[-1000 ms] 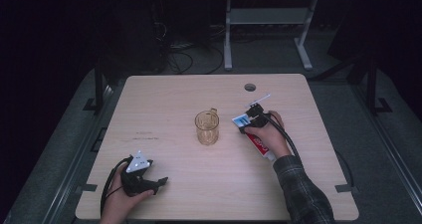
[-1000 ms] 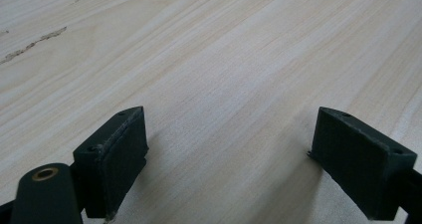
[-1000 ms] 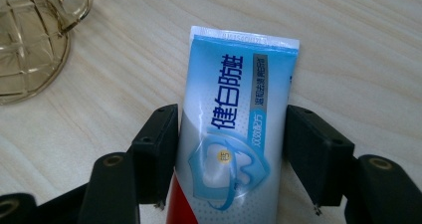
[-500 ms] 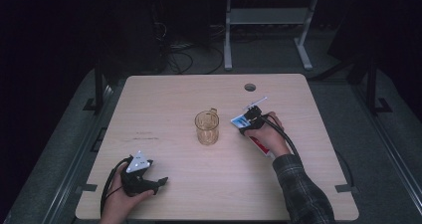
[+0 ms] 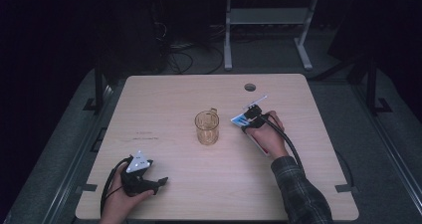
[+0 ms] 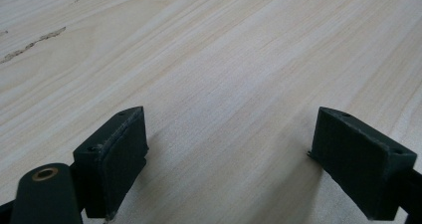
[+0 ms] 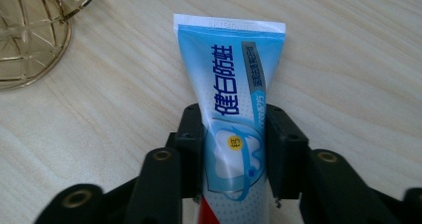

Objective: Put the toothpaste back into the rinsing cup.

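The blue-and-white plastic toothpaste tube [image 7: 232, 129] lies flat on the pale wooden table [image 5: 174, 99], right of centre, between the two black jaws of the right gripper [image 7: 234, 152]. The jaws have just been closing, and their pads now press against both sides of the tube. The tube's flat crimped end points toward the far left, near the amber glass mug [image 5: 207, 127] at the table's centre. The right hand [image 5: 267, 137] reaches in from the near right, forearm angled toward the far left. The left gripper [image 6: 229, 154] rests at the near left, jaws wide apart over bare table, held by the left hand [image 5: 122, 196].
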